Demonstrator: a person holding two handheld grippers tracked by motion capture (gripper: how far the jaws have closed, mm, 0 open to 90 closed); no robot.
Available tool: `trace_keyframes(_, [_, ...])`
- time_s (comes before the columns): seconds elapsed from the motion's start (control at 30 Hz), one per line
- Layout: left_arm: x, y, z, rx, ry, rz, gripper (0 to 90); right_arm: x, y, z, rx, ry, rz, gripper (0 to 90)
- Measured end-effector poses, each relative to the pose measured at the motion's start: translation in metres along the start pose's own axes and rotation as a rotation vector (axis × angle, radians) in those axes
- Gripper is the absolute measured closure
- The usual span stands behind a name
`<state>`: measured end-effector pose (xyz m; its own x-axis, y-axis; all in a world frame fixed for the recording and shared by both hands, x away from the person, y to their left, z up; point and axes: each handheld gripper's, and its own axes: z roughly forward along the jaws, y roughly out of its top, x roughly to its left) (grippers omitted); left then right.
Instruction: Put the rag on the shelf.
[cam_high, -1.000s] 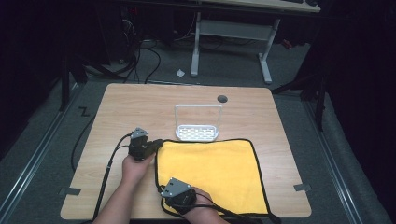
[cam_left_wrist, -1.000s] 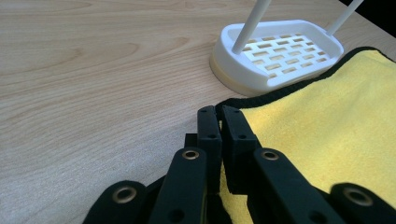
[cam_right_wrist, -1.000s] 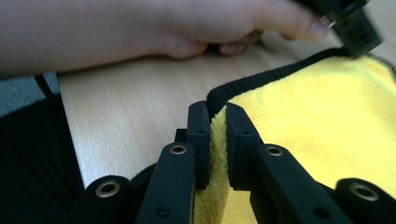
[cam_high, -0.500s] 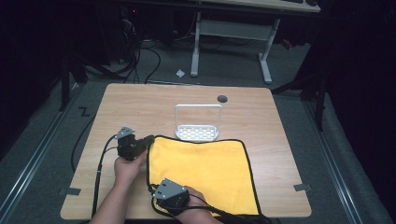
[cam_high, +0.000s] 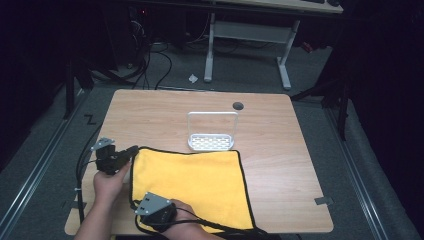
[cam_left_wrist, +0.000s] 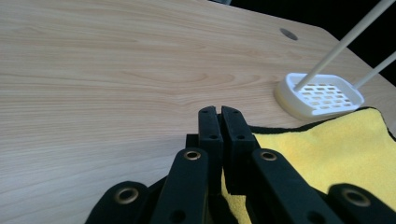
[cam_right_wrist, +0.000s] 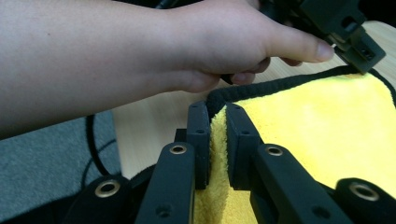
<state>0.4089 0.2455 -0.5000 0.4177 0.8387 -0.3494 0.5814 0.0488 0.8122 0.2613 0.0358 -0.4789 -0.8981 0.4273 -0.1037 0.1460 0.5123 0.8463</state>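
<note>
A yellow cloth (cam_high: 192, 182) with black edging lies flat on the wooden table (cam_high: 280, 145). My left gripper (cam_high: 131, 151) is at the cloth's far left corner, its jaws shut with the cloth (cam_left_wrist: 345, 154) pinched low between them (cam_left_wrist: 220, 114). Near the front left corner my right gripper (cam_high: 140, 207) is shut on the cloth's edge. In the right gripper view yellow fabric (cam_right_wrist: 322, 135) fills the gap between its jaws (cam_right_wrist: 217, 116), and the person's left hand (cam_right_wrist: 219, 42) holds the other gripper just beyond. A white slotted rack (cam_high: 212, 141) with a wire loop stands just past the cloth's far edge (cam_left_wrist: 322, 93).
A small round hole (cam_high: 238, 106) marks the table's far side. Black cables (cam_high: 82, 165) trail off the left edge from the grippers. Bare wood lies to the right of the cloth and behind the rack. A white desk frame (cam_high: 247, 35) stands on the floor beyond.
Both grippers have moved left, toward the table's left edge, and the cloth has slid left with them. The rack has stayed in place.
</note>
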Motion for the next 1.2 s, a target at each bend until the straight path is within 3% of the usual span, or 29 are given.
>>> trace_keyframes(0.13, [0.003,0.006,-0.012,-0.012,0.011,-0.012,87.5,0.007,0.013,0.007,-0.029,0.034,0.000,82.3])
trace_keyframes(0.37, [-0.021,0.012,0.006,-0.012,-0.006,0.001,87.5,-0.001,0.010,-0.012,-0.052,-0.005,0.005,82.1])
trace_keyframes(0.67, [-0.057,0.016,0.030,-0.006,0.006,0.030,87.5,-0.024,-0.013,-0.050,-0.062,-0.085,0.039,82.0])
trace_keyframes(0.93, [-0.096,0.021,0.054,0.006,0.012,0.074,87.5,-0.043,-0.042,-0.090,-0.056,-0.167,0.068,81.4])
trace_keyframes(1.2, [-0.140,0.018,0.080,0.021,-0.024,0.115,87.5,-0.059,-0.078,-0.130,-0.037,-0.236,0.119,81.2])
